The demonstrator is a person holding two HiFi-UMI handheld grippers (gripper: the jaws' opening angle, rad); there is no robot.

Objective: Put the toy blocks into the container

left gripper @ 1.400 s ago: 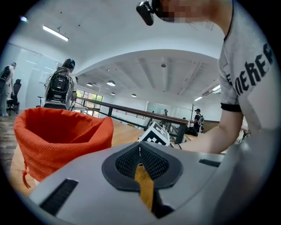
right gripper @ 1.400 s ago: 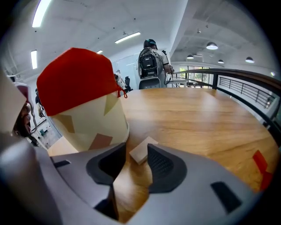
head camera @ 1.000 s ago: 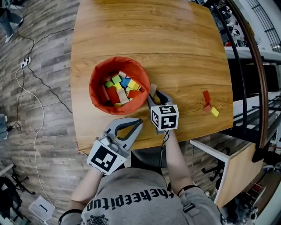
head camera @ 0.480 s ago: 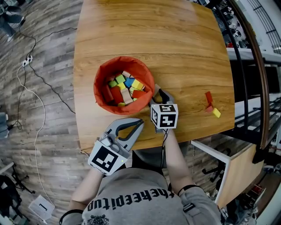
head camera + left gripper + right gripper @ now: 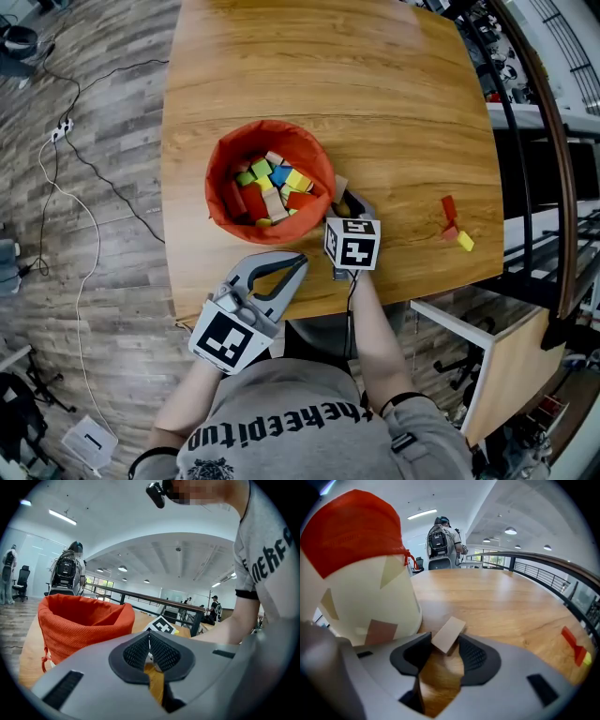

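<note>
While the right claw (image 5: 444,640) stands spread wide, its jaws having just eased inward a touch, the beige block (image 5: 449,633) lies on the table between its pads. It may brush them but, as far as I can judge, is not squeezed. The block's long axis runs forward out of the mouth, skewed toward the right pad, so a closing grip would meet its long sides slightly askew. Just left of this claw, rising above it, stands the container (image 5: 370,592); the carry is probably up and leftward over its rim. The left claw (image 5: 149,640), farther from the block, is clenched on nothing. A red block (image 5: 569,639) lies well off to the right.
</note>
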